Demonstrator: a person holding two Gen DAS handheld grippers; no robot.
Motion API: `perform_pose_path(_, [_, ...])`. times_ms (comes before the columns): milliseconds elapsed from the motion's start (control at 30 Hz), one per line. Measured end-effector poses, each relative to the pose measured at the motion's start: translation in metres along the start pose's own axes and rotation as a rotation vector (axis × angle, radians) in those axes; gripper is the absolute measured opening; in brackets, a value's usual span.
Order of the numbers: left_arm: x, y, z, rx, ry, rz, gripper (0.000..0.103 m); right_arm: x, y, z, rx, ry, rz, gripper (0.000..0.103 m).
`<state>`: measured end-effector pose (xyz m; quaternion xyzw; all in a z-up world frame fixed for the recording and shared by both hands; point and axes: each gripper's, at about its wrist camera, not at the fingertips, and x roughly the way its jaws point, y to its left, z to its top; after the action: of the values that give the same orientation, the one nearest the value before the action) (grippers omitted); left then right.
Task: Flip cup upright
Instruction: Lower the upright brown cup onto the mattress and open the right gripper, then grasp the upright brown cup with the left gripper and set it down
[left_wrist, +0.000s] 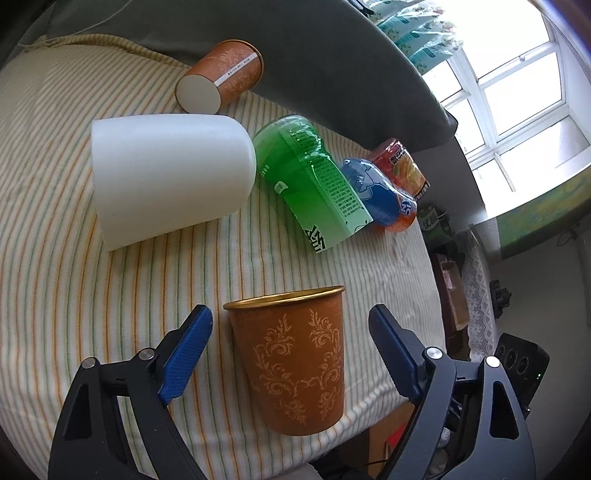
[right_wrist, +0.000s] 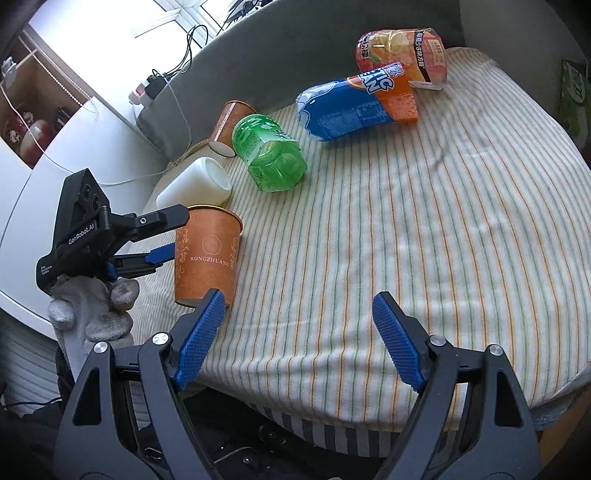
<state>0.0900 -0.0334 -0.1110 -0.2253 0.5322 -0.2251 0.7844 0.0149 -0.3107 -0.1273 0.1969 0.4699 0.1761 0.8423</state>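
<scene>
Orange paper with a leafy print and a gold rim: the cup (left_wrist: 291, 362) stands mouth-up on the striped cloth (left_wrist: 55, 277) near the front edge, right between the spread blue pads of the left gripper (left_wrist: 290, 332). From the left wrist view neither pad (left_wrist: 186, 354) seems to press the wall; a gap shows on both sides. In the right wrist view the same cup (right_wrist: 207, 254) sits with the left gripper (right_wrist: 168, 236) reaching around it from the side, held by a gloved hand (right_wrist: 92, 310).

My reading is that the cup is already upright and the step in hand is letting go cleanly. To do that well, keep the fingers spread wide and draw the left gripper straight back, level (no upward tug), so a pad does not catch the rim and tip the light cup on the soft cloth.

The right gripper (right_wrist: 299, 328) hangs open over bare cloth, pinching nothing.

Other things lie on their sides farther back: a white cup (left_wrist: 166, 177), a second orange cup (left_wrist: 221, 74), a green bottle (left_wrist: 310, 177), a blue bottle (left_wrist: 373, 192) and a red bottle (left_wrist: 402, 166).

The cup's base is hidden from the right wrist view by a finger, so whether it sits flat cannot be told there. The inside of the cup is also out of sight.
</scene>
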Motion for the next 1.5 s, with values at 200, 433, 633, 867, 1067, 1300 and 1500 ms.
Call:
perform_pose_path(200, [0.006, 0.0, 0.0, 0.013, 0.01, 0.015, 0.08, 0.002, 0.0, 0.001, 0.006, 0.003, -0.001, 0.085])
perform_pose_path(433, [0.012, -0.001, 0.0, 0.026, 0.029, 0.018, 0.069, 0.003, -0.004, 0.001, 0.017, 0.001, -0.011, 0.085])
perform_pose_path(633, [0.009, -0.005, -0.001, 0.049, 0.012, 0.027, 0.066, 0.001, -0.008, 0.002, 0.029, -0.008, -0.02, 0.085])
perform_pose_path(867, [-0.003, -0.02, -0.003, 0.134, -0.089, 0.088, 0.066, 0.0, -0.01, 0.001, 0.034, -0.013, -0.022, 0.085])
perform_pose_path(1067, [-0.009, -0.038, -0.004, 0.243, -0.183, 0.17, 0.066, 0.001, -0.011, 0.001, 0.039, -0.012, -0.017, 0.085])
perform_pose_path(1300, [-0.006, -0.049, -0.008, 0.315, -0.236, 0.233, 0.066, -0.002, -0.005, 0.0, 0.012, -0.039, -0.042, 0.085])
perform_pose_path(1500, [-0.006, -0.061, -0.015, 0.372, -0.271, 0.265, 0.066, -0.007, 0.004, 0.001, -0.043, -0.078, -0.104, 0.085])
